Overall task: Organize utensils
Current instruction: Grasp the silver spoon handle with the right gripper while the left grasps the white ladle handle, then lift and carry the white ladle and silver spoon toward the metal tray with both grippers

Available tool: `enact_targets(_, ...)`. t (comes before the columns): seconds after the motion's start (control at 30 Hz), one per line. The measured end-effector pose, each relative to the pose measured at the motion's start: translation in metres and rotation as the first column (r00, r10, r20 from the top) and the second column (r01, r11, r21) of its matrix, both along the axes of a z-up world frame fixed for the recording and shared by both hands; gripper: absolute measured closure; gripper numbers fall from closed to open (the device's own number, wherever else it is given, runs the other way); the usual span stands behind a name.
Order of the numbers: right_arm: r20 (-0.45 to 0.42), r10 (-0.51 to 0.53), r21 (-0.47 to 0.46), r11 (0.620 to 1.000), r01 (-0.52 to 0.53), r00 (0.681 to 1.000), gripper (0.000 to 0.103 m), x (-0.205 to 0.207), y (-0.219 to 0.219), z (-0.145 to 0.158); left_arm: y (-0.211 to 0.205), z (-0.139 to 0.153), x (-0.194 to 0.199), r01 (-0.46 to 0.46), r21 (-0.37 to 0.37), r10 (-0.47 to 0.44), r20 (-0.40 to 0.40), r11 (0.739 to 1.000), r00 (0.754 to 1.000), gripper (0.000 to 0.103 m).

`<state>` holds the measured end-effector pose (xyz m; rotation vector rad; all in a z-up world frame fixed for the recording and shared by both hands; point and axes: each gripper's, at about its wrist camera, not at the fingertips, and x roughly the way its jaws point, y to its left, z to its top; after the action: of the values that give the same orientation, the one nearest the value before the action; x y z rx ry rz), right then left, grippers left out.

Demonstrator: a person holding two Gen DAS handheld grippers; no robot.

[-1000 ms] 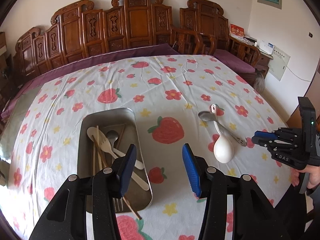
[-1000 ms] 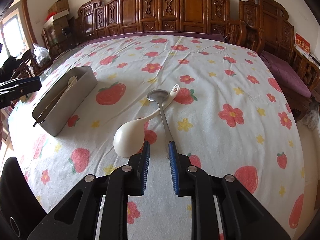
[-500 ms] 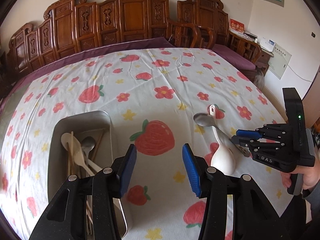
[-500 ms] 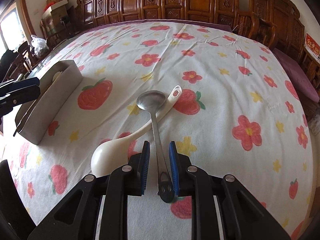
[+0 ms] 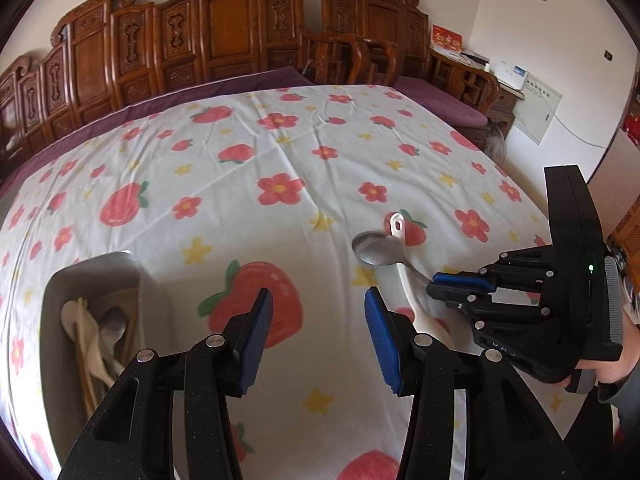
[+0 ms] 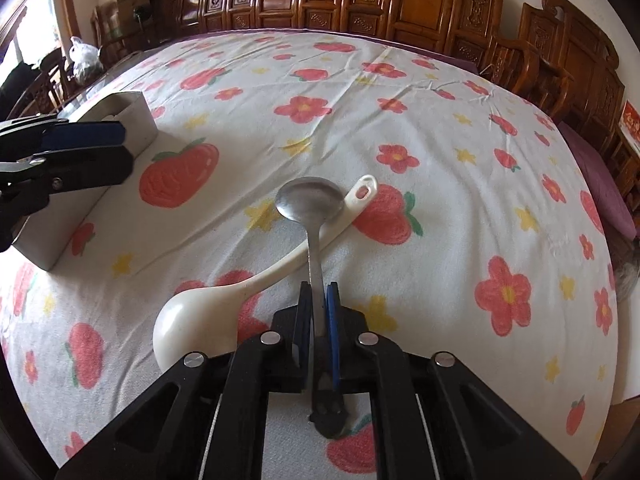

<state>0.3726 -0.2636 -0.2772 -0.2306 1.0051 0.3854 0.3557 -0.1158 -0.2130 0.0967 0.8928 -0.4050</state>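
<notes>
A metal spoon (image 6: 310,200) lies across the handle of a white ceramic spoon (image 6: 192,320) on the strawberry-print tablecloth. My right gripper (image 6: 318,292) has its jaws closing tight on the metal spoon's handle, with a blue pad pressing each side. In the left wrist view the right gripper (image 5: 434,286) meets the metal spoon (image 5: 376,248) from the right, and the white spoon (image 5: 398,226) runs under it. My left gripper (image 5: 318,296) hovers open over the cloth with nothing between its fingers, between the tray and the spoons. A steel tray (image 5: 92,264) at the left holds several utensils (image 5: 100,336).
Carved wooden chairs (image 5: 224,28) line the table's far edge, over a purple undercloth. The tray's side wall (image 6: 136,120) shows at the left of the right wrist view, behind my left gripper (image 6: 116,148). A person's hand (image 5: 608,368) holds the right gripper.
The right gripper slid forward over the metal spoon's handle and shut on it. The left gripper moved right and lower, away from the tray, which now sits at the view's left edge.
</notes>
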Motion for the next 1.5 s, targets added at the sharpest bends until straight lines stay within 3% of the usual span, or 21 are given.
enact_targets(0.33, 0.039, -0.109, 0.069, 0.992, 0.106, 0.993, 0.095, -0.004, -0.043, 0.025, -0.042, -0.016, 0.01, 0.117, 0.003, -0.117, -0.068, 0.993, 0.991, 0.058)
enact_targets(0.5, 0.016, -0.147, 0.087, 0.986, 0.145, 0.989, 0.095, -0.012, -0.071, 0.022, -0.066, -0.029, 0.009, 0.188, 0.001, -0.187, -0.1, 0.982, 0.977, 0.058)
enact_targets(0.7, 0.002, -0.179, 0.1, 0.979, 0.178, 0.984, 0.095, -0.019, -0.088, 0.018, -0.084, -0.045, 0.013, 0.223, 0.01, -0.219, -0.154, 0.975, 0.963, 0.073)
enact_targets(0.83, 0.005, -0.179, 0.101, 0.979, 0.177, 0.984, 0.095, -0.022, -0.089, 0.02, -0.086, -0.054, 0.015, 0.241, 0.031, -0.232, -0.169, 0.97, 0.958, 0.074)
enact_targets(1.07, 0.003, -0.177, 0.107, 0.979, 0.176, 0.984, 0.095, -0.021, -0.084, 0.019, -0.085, -0.055, 0.015, 0.257, 0.053, -0.247, -0.151, 0.965, 0.957, 0.084)
enact_targets(1.17, -0.005, -0.179, 0.106, 0.978, 0.179, 0.984, 0.095, -0.02, -0.082, 0.017, -0.082, -0.055, 0.018, 0.271, 0.038, -0.262, -0.152, 0.962, 0.953, 0.092)
enact_targets(1.5, -0.018, -0.191, 0.094, 0.977, 0.192, 0.981, 0.095, -0.024, -0.08, 0.014, -0.075, -0.056, 0.026, 0.343, -0.008, -0.34, -0.145, 0.939, 0.929, 0.094)
